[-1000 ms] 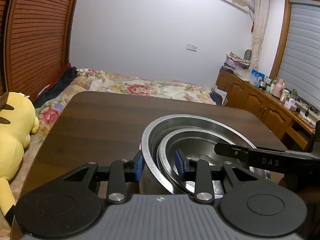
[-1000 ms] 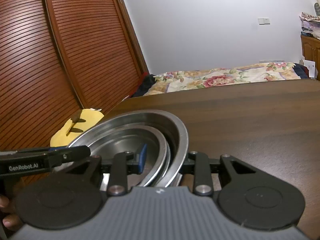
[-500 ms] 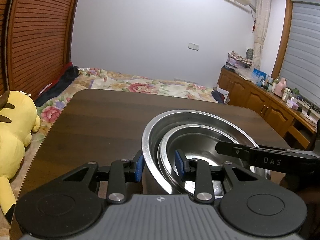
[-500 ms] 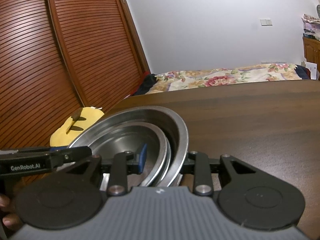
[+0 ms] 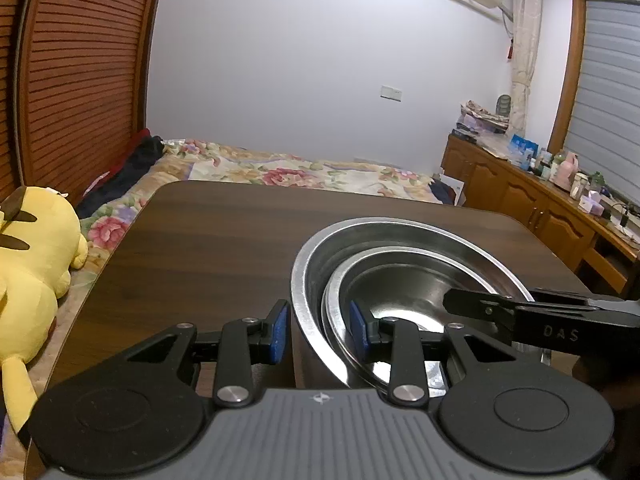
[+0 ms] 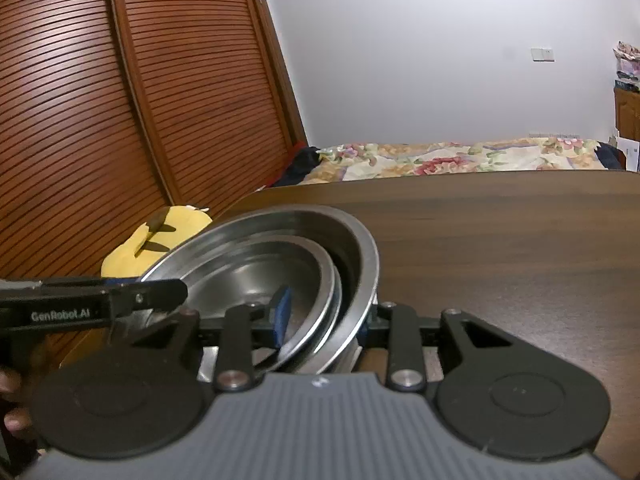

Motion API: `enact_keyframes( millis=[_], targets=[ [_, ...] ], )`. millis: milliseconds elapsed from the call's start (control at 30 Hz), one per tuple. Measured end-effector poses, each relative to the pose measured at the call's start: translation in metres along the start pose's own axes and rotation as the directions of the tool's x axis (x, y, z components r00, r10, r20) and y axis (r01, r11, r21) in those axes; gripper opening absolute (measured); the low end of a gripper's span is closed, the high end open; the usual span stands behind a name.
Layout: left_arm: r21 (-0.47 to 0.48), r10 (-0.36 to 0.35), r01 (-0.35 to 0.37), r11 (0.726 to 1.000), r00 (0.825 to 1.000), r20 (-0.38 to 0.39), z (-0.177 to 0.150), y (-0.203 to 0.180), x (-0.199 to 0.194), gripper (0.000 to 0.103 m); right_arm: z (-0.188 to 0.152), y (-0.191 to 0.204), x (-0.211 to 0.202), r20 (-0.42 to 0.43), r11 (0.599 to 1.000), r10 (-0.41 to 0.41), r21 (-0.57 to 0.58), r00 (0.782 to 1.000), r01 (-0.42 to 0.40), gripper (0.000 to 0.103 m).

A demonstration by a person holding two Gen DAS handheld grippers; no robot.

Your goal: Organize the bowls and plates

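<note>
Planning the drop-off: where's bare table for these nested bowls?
Bare dark wooden table between the nested steel bowls and the floral bed; also right of the bowls in the right view. Crowded at the near edge: left gripper, right gripper.

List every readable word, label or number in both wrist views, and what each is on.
"DAS": on the side of the right gripper, seen in the left wrist view.
"GenRobot.AI": on the side of the left gripper, seen in the right wrist view.
Bottles and boxes on the wooden sideboard: labels too small to read.
Steel bowls: no marking visible.
</note>
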State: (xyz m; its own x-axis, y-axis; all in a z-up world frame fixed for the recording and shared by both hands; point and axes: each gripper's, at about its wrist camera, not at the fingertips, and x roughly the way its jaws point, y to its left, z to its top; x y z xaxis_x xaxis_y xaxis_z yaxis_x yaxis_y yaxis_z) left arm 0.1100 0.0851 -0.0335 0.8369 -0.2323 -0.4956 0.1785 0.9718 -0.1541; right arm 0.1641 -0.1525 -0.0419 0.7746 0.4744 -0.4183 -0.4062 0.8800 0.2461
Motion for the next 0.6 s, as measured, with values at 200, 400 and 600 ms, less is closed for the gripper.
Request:
enact_keyframes(
  millis=[200,400,600],
  targets=[
    [0.011,0.010,-0.010,1.000,1.000,0.003,0.001,-0.001,-0.002,0.035,-0.002,-0.003,-0.005,0.000,1.000,-0.019,0.008,1.000,0.019,0.046],
    [0.023,0.038,-0.038,0.999,0.999,0.009,0.002,-0.005,-0.004,0.040,0.000,-0.008,-0.015,0.019,0.999,-0.033,0.006,0.999,0.033,0.048],
    [0.029,0.068,-0.069,0.997,0.997,0.029,0.006,-0.006,-0.014,0.055,0.004,-0.012,-0.029,0.041,0.999,-0.054,0.001,0.998,0.054,0.050]
  ],
)
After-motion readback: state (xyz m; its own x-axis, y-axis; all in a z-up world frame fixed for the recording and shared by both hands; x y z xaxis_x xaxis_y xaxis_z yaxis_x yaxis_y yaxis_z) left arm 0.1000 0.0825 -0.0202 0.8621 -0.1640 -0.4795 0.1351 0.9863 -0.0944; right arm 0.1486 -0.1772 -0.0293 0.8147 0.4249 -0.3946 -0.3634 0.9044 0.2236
